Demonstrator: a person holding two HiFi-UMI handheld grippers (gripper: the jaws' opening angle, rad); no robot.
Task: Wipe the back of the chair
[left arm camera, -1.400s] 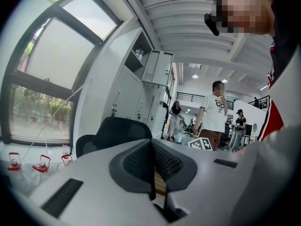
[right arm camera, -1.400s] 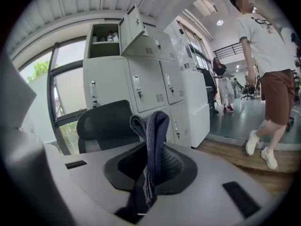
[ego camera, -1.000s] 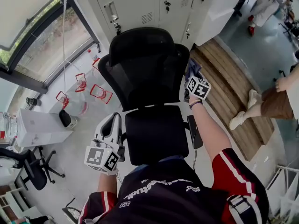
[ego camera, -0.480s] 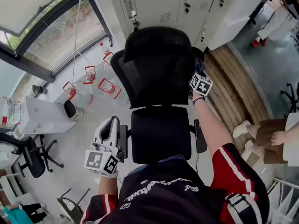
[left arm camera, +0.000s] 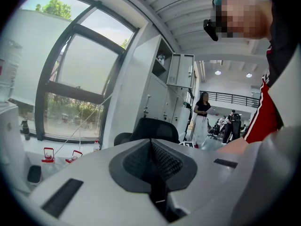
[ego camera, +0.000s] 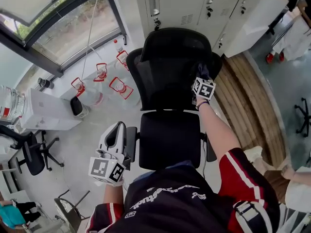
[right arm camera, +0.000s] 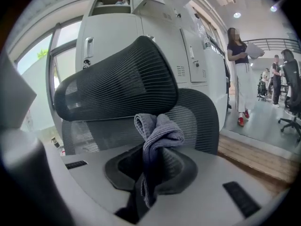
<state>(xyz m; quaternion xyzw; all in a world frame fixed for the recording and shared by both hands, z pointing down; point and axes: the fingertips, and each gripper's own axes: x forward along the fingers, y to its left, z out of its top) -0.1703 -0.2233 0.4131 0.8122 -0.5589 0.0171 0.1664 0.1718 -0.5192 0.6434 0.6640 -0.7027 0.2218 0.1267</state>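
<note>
A black mesh office chair (ego camera: 170,76) stands in front of me, its headrest (right arm camera: 117,86) and backrest (right arm camera: 197,119) filling the right gripper view. My right gripper (ego camera: 203,76) is up at the backrest's right side, shut on a bunched grey cloth (right arm camera: 155,140) whose folds stick out beyond the jaws, close to the mesh. My left gripper (ego camera: 115,135) hangs low beside the chair's left armrest (ego camera: 130,143), jaws shut with nothing between them. In the left gripper view the chair (left arm camera: 153,131) shows only small and far off.
White metal lockers (ego camera: 194,6) stand behind the chair. A wooden platform (ego camera: 248,101) lies at the right. Red-handled clear bottles (ego camera: 99,72) sit on the floor by the window at the left. Another black chair (ego camera: 29,154) and a white desk (ego camera: 46,113) are lower left. A person (right arm camera: 241,74) stands far right.
The view has shifted so the chair sits more centred. My right gripper with the cloth has stayed at the backrest's right side. The left gripper has barely moved.
</note>
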